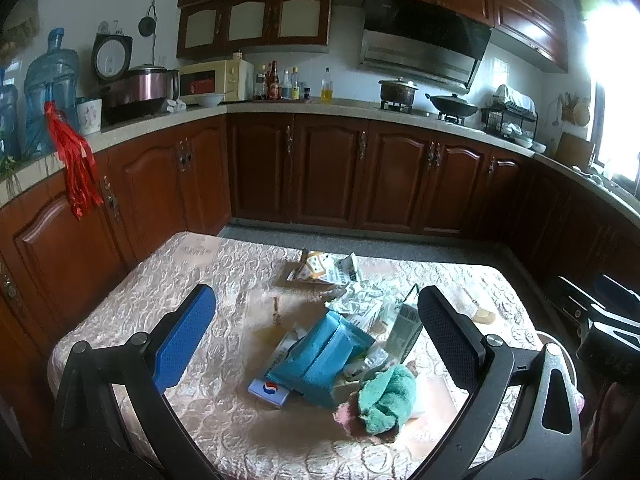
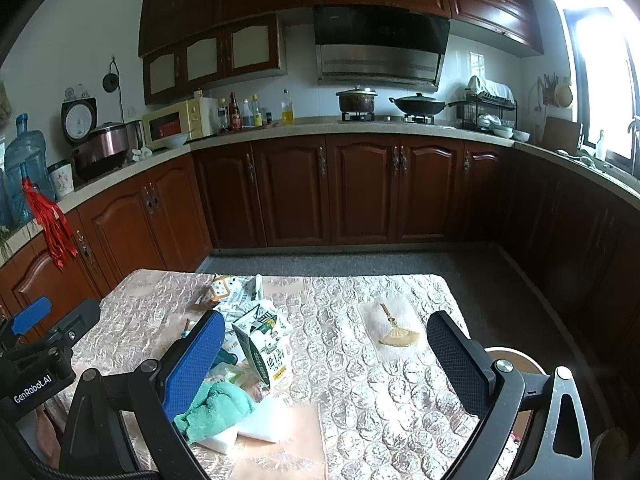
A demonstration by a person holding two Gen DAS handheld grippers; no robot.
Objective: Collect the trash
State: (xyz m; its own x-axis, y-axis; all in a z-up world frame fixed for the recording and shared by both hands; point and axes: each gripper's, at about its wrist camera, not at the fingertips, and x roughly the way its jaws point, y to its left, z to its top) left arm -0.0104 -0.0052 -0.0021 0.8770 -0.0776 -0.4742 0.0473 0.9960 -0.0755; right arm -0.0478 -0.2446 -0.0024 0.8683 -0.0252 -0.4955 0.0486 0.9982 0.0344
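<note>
Trash heaped mid-tabletop (image 1: 168, 280) on embossed, glossy cloth: flat blue-white card (image 1: 268, 391), creased teal plastic bag (image 1: 320, 354), fuzzy teal cloth (image 1: 386, 400), dented green-white carton (image 2: 266, 354). Left gripper (image 1: 316, 344) fingers spread, empty, above heap. Right gripper (image 2: 326, 354) fingers spread, empty.

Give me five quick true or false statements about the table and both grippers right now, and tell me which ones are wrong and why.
1. Both grippers are open and hold nothing. True: left gripper, right gripper.
2. The teal cloth lies on the floor. False: it lies on the table.
3. A green and white carton stands in the trash pile. True.
4. The blue bag hangs from a cabinet. False: it lies on the table among the trash.
5. The wok sits on the table. False: it is on the stove.
</note>
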